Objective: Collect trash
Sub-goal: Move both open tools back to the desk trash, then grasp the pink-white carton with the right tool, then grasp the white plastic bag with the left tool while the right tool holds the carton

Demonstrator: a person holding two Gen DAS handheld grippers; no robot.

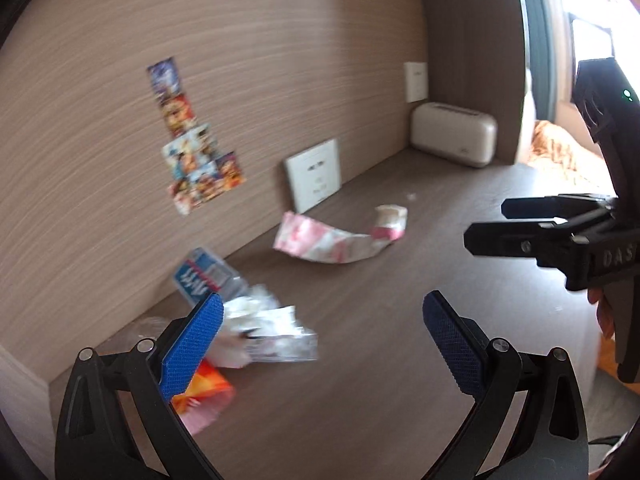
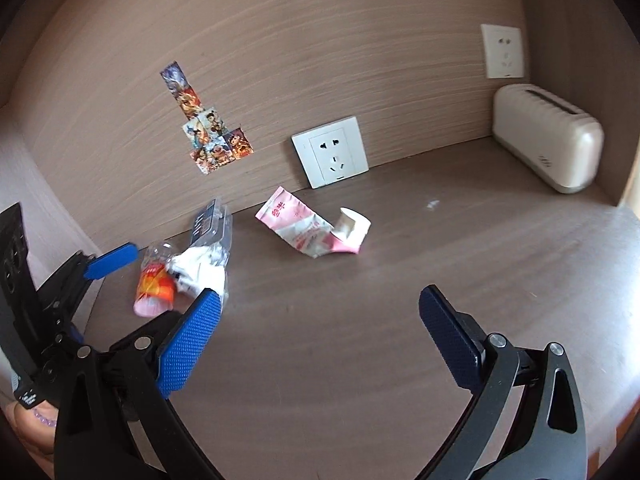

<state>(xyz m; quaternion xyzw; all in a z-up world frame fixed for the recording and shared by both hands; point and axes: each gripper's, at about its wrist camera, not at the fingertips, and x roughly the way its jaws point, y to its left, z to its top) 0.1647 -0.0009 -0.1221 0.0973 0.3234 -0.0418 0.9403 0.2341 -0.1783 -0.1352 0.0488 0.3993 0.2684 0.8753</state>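
Hovering above the wooden desk (image 2: 400,280), both grippers are spread wide and carrying nothing, which reads as an approach before any pickup. The left gripper (image 1: 322,336) is aiming at the heap of trash lying against the wall, to the left of the wall socket (image 2: 330,157): a clear plastic bottle (image 2: 214,222), crumpled white tissue (image 2: 200,268) and an orange cup (image 2: 154,286) are touching one another there. The right gripper (image 2: 320,336) is pointing at bare desk, with the pink wrapper (image 2: 304,232) lying just in front of the socket, apart from the heap. Nothing is collected yet, judging by how it all lies.

The right wrist view is showing the cup and the bottle's neck whole, while the left view is blurring the heap and hiding the cup behind its own blue pad. Only the left view is catching the window and an orange cloth beyond the white toaster (image 1: 454,134).
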